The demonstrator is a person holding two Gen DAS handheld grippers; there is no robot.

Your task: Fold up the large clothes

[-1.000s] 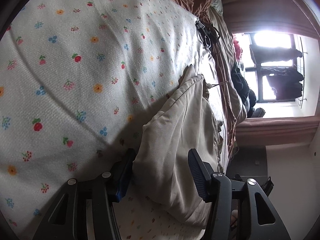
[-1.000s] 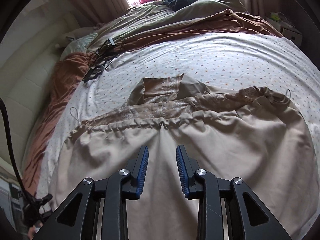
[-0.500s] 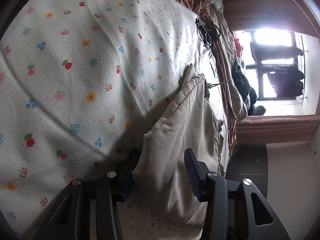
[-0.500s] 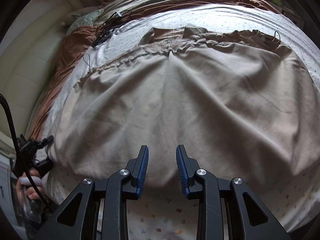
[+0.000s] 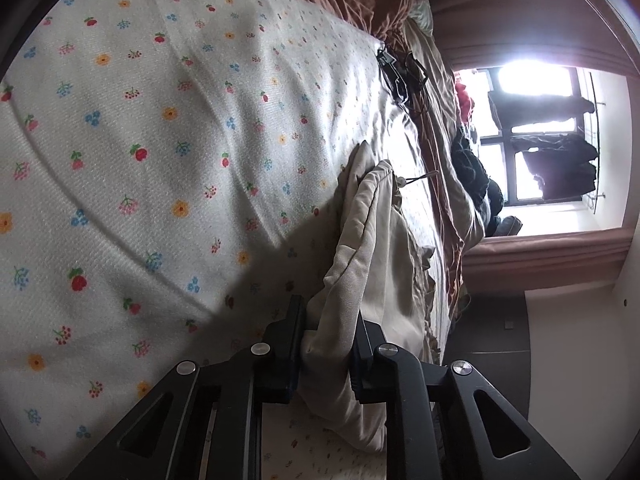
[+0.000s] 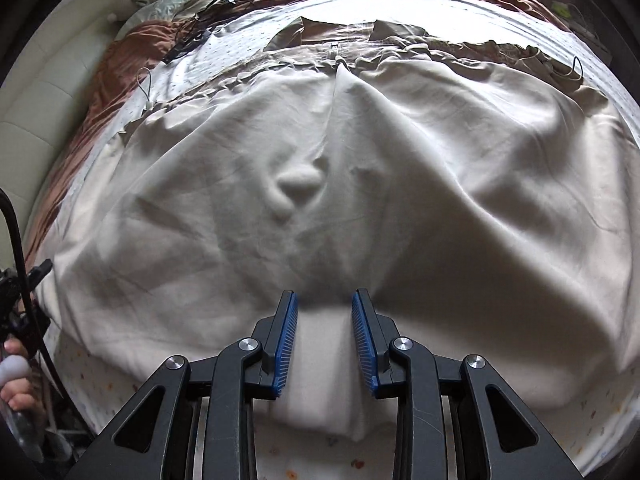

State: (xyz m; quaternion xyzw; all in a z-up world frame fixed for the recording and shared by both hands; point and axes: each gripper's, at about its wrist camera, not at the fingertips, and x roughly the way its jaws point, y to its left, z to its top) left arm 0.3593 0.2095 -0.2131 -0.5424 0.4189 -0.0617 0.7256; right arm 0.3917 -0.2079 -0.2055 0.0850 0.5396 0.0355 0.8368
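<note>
Grabbing the hem comes first: the left gripper (image 5: 326,330) has just been closing and pinches the beige garment (image 6: 400,168) spread over the flowered bedsheet (image 5: 140,140), while the right gripper (image 6: 324,330) hangs apart at the lower middle, needing to squeeze next.

garment (image 6: 248,216): 1 | sheet (image 5: 132,128): 1 | grippers: 2 | hangers (image 5: 400,76): several, perhaps
</note>
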